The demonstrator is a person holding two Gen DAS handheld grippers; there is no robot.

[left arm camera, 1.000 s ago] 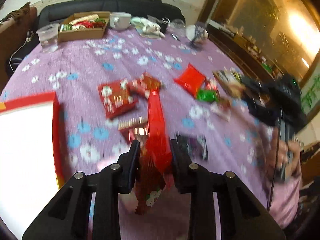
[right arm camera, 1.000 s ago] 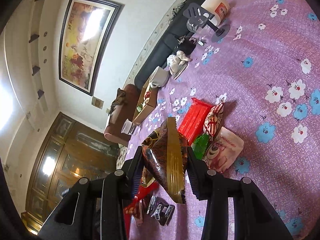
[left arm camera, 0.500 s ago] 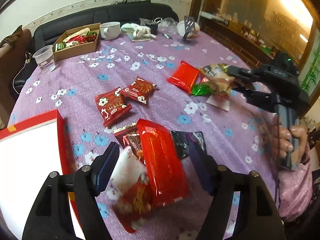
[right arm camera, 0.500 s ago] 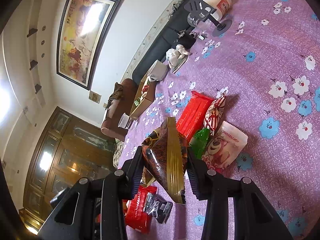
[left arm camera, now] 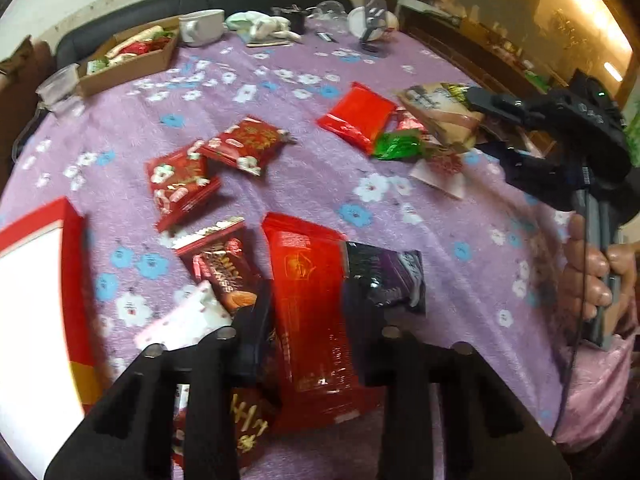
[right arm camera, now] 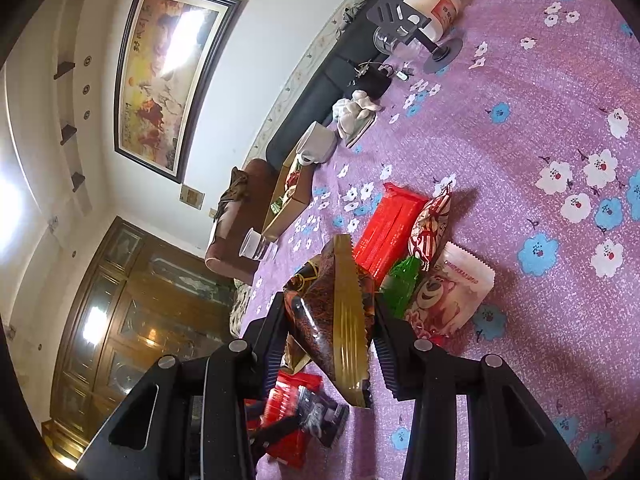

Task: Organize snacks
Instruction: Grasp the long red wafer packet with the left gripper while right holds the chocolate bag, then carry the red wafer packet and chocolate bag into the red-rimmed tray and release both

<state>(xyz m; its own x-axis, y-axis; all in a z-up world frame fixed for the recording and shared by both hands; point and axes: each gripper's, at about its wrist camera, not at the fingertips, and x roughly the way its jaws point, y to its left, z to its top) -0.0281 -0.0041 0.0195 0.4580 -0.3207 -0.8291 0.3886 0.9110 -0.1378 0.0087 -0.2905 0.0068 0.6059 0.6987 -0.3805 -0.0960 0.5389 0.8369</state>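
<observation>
A long red packet [left arm camera: 308, 280] lies on a pile of snacks at the near edge of the purple flowered tablecloth [left arm camera: 304, 184]. My left gripper [left arm camera: 308, 320] is closing on it, and both pads press its sides. Beside it lie a dark purple packet [left arm camera: 388, 276], a chocolate bar pack [left arm camera: 220, 264] and a white-pink packet [left arm camera: 188, 320]. My right gripper [right arm camera: 330, 316] is shut on a brown and gold snack bag [right arm camera: 332, 300], held just above the cloth. The same bag [left arm camera: 436, 108] shows at the right in the left wrist view.
A red box with a white inside [left arm camera: 76, 280] stands at the left. Two red packets [left arm camera: 180, 180] lie mid-table; a flat red pack [left arm camera: 356, 114] and a green sweet [left arm camera: 396, 146] lie right. A cardboard box [left arm camera: 128, 60], mug [left arm camera: 200, 26] and plastic cup [left arm camera: 60, 86] stand at the back.
The left jaws let go of the long red packet and spread wide, and it dropped flat on the pile. They have since closed on it again, lower down. The right gripper has not moved.
</observation>
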